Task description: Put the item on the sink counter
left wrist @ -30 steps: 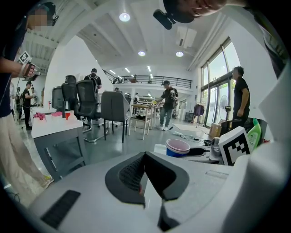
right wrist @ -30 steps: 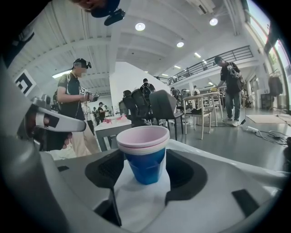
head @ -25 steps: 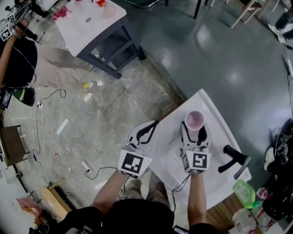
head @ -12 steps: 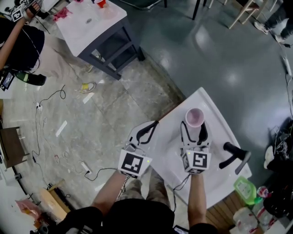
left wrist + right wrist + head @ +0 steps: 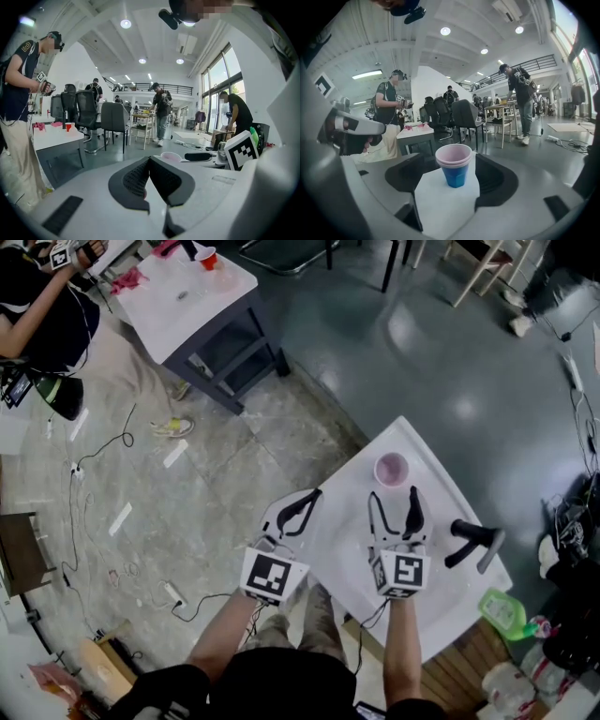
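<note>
A pink cup (image 5: 392,468) stands upright on the white sink counter (image 5: 441,592), near its far corner. In the right gripper view it shows as a pink cup nested in a blue one (image 5: 454,165). My right gripper (image 5: 394,504) sits just behind it, open, with its jaws spread wide and nothing between them; the cup stands a little beyond the fingertips (image 5: 490,171). My left gripper (image 5: 298,510) hovers at the counter's left edge, shut and empty. From the left gripper (image 5: 150,165) view the cup's rim (image 5: 171,156) shows off to the right.
A black faucet (image 5: 473,540) stands on the counter to the right of my right gripper. A green bottle (image 5: 502,610) lies at the counter's near right. A white table (image 5: 187,292) with a red cup (image 5: 208,257) and a person (image 5: 42,306) are at far left; cables cross the floor.
The right gripper's jaws have spread off the cup and drawn back toward me. The cup stays standing on the counter. The left gripper holds its place.
</note>
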Demonstrator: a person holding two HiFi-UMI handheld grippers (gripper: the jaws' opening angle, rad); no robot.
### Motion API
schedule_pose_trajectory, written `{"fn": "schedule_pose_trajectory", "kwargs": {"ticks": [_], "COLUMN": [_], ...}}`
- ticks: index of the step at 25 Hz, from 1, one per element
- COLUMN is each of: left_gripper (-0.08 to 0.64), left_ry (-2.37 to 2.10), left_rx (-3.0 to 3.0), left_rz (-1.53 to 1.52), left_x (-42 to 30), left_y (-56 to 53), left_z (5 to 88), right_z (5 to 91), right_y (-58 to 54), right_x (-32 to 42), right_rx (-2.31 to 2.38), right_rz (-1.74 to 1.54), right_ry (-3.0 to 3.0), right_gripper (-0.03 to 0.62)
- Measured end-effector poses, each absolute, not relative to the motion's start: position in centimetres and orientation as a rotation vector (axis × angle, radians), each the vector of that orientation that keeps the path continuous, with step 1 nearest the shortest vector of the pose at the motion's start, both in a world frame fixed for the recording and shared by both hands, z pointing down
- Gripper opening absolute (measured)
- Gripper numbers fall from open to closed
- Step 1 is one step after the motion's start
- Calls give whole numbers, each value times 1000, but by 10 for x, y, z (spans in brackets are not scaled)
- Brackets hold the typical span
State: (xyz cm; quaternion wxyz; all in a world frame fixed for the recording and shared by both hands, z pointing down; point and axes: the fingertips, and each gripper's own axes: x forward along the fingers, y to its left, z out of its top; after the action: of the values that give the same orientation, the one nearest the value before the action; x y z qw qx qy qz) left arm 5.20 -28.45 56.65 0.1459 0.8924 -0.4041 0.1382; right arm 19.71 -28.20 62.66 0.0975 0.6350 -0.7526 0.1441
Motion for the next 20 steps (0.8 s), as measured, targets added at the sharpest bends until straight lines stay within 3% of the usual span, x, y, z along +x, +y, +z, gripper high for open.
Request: {"fn": "schedule_pose_trajectory", "kwargs": {"ticks": [7,20], "left_gripper": [3,3], "left_ry": [-1150,-1121], "left_rx": [2629,2756], "left_rz": [361,290], "left_x": [53,53], "left_y": [-266,-214], "left_z": [534,466], "right_z": [588,512], "right_y": [-261,-195], "right_x": [200,200], "right_rx": [1936,2046], "right_rz": [377,288], "right_ry": [-2237,-2223], "right_gripper": [324,217]}}
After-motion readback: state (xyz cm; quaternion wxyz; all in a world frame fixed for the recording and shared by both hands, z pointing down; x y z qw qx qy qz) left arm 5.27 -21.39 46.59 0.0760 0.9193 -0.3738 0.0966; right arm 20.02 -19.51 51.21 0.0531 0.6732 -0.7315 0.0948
